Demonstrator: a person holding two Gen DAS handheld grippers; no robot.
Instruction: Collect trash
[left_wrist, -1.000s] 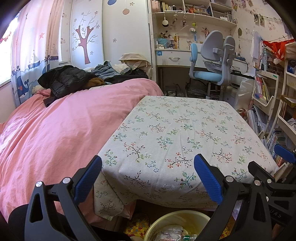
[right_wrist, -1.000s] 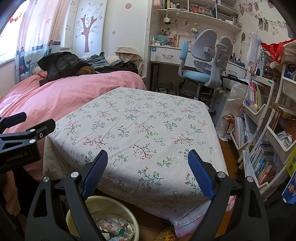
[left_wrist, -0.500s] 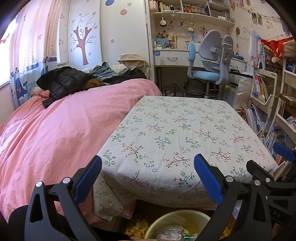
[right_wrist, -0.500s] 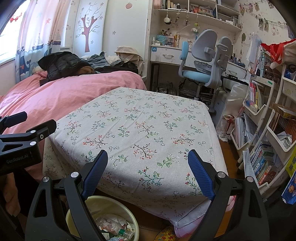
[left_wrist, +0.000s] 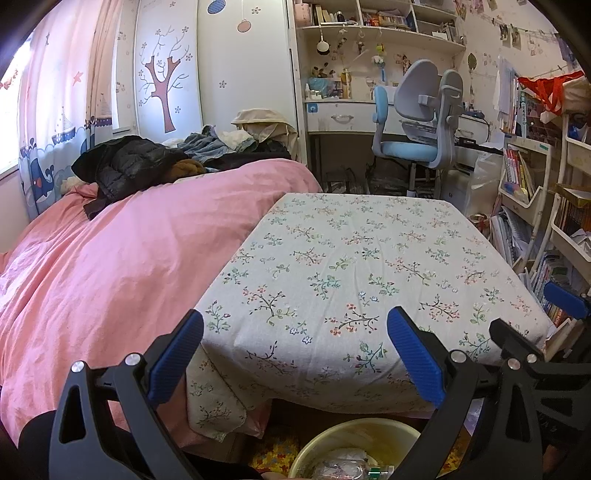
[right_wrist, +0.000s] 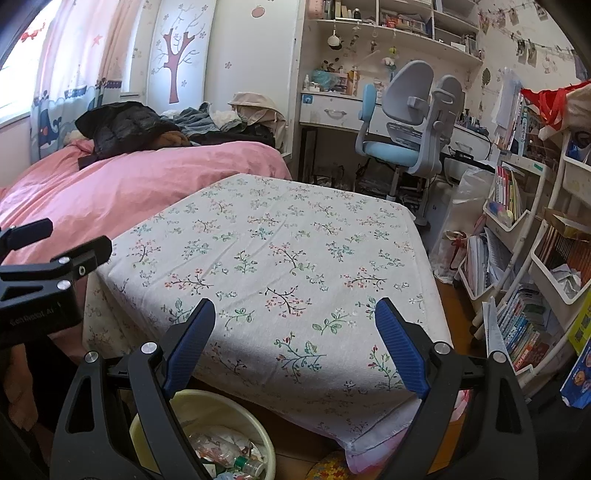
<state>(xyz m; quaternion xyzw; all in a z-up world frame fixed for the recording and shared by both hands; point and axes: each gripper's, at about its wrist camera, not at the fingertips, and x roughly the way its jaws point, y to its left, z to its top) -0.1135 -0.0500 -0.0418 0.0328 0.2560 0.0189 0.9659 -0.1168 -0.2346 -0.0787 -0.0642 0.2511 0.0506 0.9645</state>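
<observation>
A pale yellow bin stands on the floor below the near edge of a table draped in a floral cloth. It holds a plastic bottle and crumpled wrappers. My right gripper hangs open above the bin and the table's front edge, with nothing between its blue pads. My left gripper is open too and holds nothing, just left of it, over the same yellow bin. No loose trash shows on the floral cloth.
A bed under a pink duvet runs along the left, with a pile of clothes at its far end. A blue and grey desk chair stands behind the table. White shelves full of books line the right side.
</observation>
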